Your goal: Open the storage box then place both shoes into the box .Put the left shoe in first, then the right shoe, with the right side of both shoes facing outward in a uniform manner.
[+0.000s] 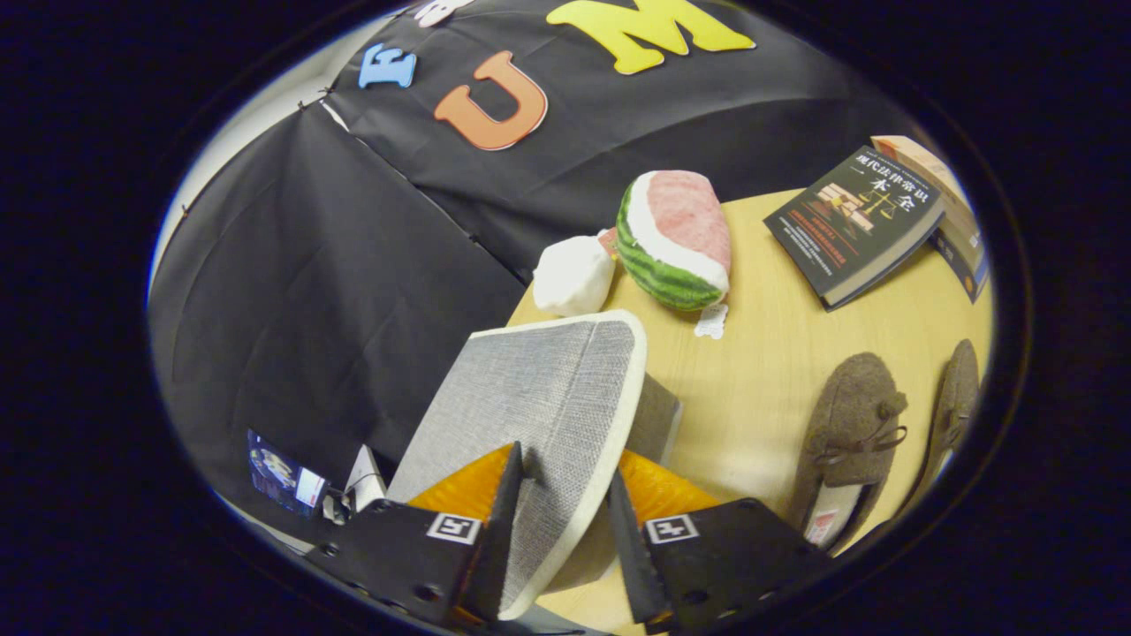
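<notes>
Jaws clenched on the raised grey woven lid with cream rim (539,397) at lower centre, black two-finger gripper (557,521) beneath, grey fabric storage box (656,415) behind it, two brown felt shoes (850,433) lower right on the pale wooden table (760,353), plush watermelon slice (676,238) upper centre

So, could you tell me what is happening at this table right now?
A person's hand-held gripper has its jaws on either side of the grey storage box lid, which is lifted and tilted up; whether both press on it is unclear. The two brown shoes lie on the wooden table beside the box, not yet inside. Beyond the lid sit a watermelon plush, a white plush and books.
</notes>
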A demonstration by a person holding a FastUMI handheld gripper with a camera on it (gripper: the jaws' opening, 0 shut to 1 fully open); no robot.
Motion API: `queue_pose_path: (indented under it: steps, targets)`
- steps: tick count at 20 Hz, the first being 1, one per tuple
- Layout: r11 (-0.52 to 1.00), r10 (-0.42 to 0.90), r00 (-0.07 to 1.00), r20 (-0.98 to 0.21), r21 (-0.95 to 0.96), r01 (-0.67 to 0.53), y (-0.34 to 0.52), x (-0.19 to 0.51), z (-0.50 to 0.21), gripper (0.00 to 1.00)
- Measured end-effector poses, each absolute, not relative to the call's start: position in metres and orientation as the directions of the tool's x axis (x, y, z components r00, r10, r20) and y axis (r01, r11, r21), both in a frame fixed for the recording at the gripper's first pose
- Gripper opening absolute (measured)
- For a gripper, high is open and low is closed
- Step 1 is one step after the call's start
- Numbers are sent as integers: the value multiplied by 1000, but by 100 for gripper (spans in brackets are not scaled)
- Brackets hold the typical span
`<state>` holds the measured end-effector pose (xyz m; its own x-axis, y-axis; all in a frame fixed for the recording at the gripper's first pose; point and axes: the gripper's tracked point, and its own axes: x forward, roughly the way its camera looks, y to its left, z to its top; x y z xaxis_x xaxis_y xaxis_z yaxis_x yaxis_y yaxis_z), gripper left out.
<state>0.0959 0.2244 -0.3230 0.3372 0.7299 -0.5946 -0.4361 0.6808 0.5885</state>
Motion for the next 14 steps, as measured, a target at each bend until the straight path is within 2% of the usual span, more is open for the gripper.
queue_pose_path:
  steps: [3, 5, 7, 10, 11, 14]
  targets:
    - [690, 720, 330, -610, 578, -437, 228, 94, -318, 22]
    - [714, 695, 349, -628, 547, -437, 227, 97, -319, 19]
    - [726, 684, 353, -639, 544, -421, 230, 94, -311, 8]
    - [731, 679, 372, -633, 536, -423, 233, 97, -291, 8]
    - [735, 676, 373, -635, 548, -399, 236, 97, -282, 1]
    - [741, 670, 378, -639, 556, -376, 244, 95, -256, 1]
